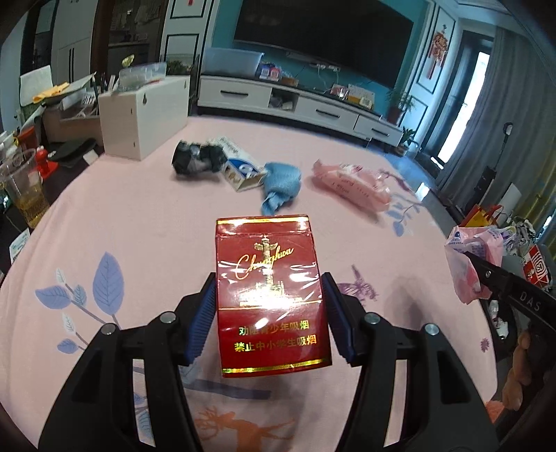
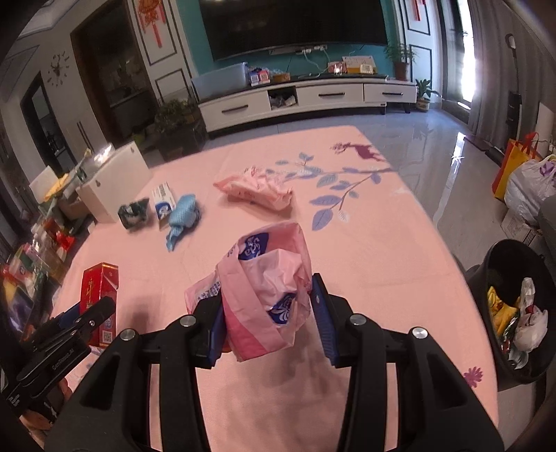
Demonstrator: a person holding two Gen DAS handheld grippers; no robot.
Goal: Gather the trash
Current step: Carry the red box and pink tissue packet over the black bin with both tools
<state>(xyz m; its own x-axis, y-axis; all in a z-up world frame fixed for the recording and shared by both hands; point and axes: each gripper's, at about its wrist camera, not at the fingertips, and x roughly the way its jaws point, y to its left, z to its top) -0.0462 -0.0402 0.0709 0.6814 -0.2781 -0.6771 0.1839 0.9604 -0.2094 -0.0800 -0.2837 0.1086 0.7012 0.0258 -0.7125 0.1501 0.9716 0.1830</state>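
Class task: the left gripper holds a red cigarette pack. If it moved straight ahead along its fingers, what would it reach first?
Probably the crumpled blue cloth, lying on the pink tablecloth just beyond the red cigarette pack held in the left gripper. Depth is uncertain in this fisheye view.

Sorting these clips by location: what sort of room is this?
Most likely a home living room: a large wall-mounted TV above a long white media cabinet, potted plants beside it, and a pink floral cloth strewn with trash.
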